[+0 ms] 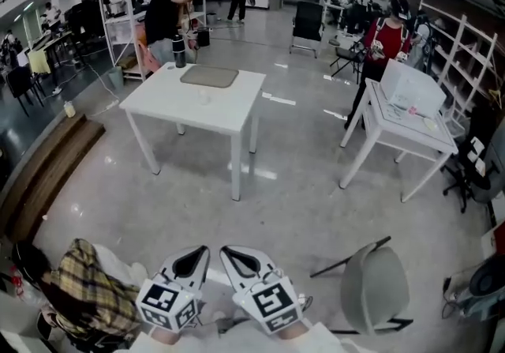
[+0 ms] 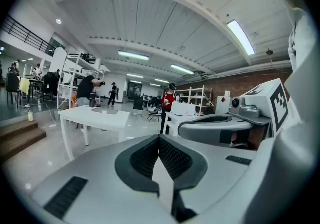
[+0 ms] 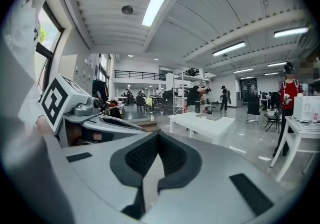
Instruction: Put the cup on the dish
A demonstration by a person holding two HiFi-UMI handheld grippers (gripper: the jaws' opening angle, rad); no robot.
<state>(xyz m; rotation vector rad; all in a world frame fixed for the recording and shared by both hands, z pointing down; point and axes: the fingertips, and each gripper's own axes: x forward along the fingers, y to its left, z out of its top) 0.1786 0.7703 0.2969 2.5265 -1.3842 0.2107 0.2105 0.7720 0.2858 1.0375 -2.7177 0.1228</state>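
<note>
Wide indoor hall, seen from my head camera looking down. At the bottom centre of the frame, close to my body, are the left gripper and the right gripper, side by side and pointing forward. Each gripper view shows its jaws pressed together with nothing between them.

In the upper left-centre of the frame, well apart from me across bare floor, stands a white table. On it is the cup, small and pale, hard to make out. Just behind it lies a flat grey tray that I take for the dish. A dark bottle stands at the table's far edge, with a person behind it.

I judge the task not yet begun. To do this step well, I would walk up square to the table's near side, open one gripper before reaching in, approach the cup level, and keep clear of the bottle.
</note>
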